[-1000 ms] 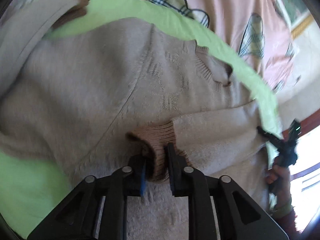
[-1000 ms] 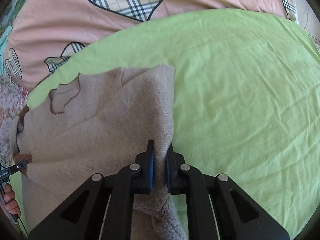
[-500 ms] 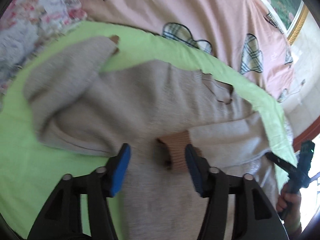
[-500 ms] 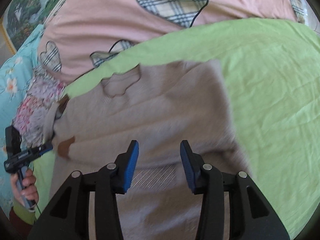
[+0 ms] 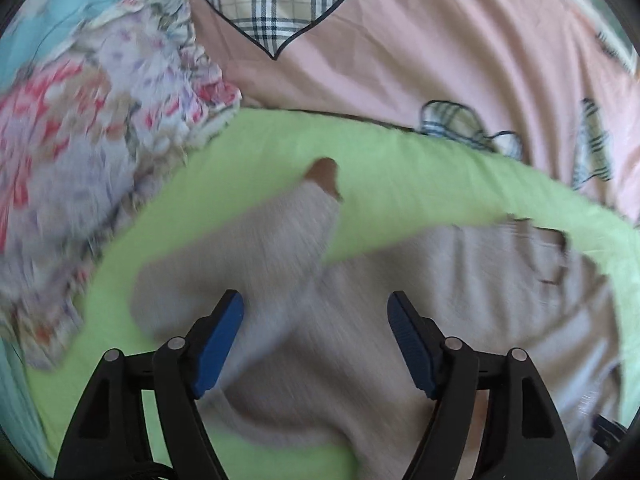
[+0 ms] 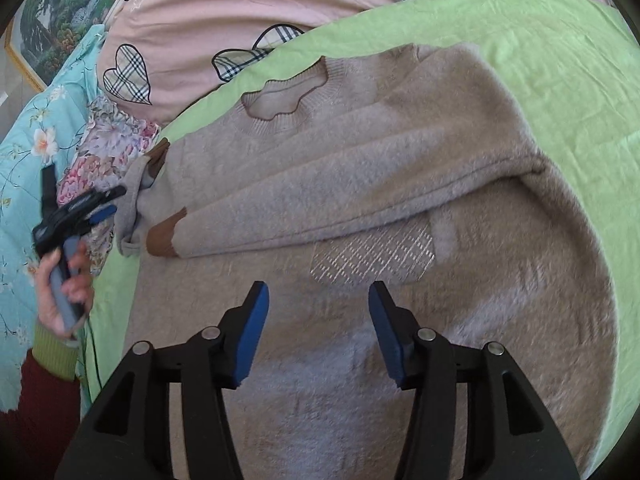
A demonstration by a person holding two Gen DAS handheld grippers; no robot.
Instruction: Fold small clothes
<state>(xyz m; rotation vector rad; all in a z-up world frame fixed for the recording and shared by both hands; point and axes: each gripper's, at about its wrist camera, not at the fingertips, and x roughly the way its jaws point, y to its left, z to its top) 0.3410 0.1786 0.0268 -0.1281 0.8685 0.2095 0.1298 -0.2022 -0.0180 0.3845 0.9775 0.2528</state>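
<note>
A beige knit sweater (image 6: pixel 360 208) lies flat on a green sheet (image 6: pixel 560 60). One sleeve is folded across its chest, its brown cuff (image 6: pixel 162 236) at the left. The other sleeve (image 5: pixel 260 248) lies out to the side with its brown cuff (image 5: pixel 324 172) pointing away. My left gripper (image 5: pixel 316 320) is open and empty above that sleeve's shoulder; it also shows in the right wrist view (image 6: pixel 108 200). My right gripper (image 6: pixel 318 312) is open and empty above the sweater's body.
A pink quilt with plaid hearts (image 5: pixel 400 60) lies beyond the green sheet. A floral cloth (image 5: pixel 80 140) is bunched at the left. A teal flowered cover (image 6: pixel 24 152) lies at the far left. A framed picture (image 6: pixel 52 12) hangs behind.
Both grippers have opened and let go of the sweater: the left dropped the folded sleeve's cuff, the right the side edge. Both have pulled back, the left swinging toward the other sleeve.
</note>
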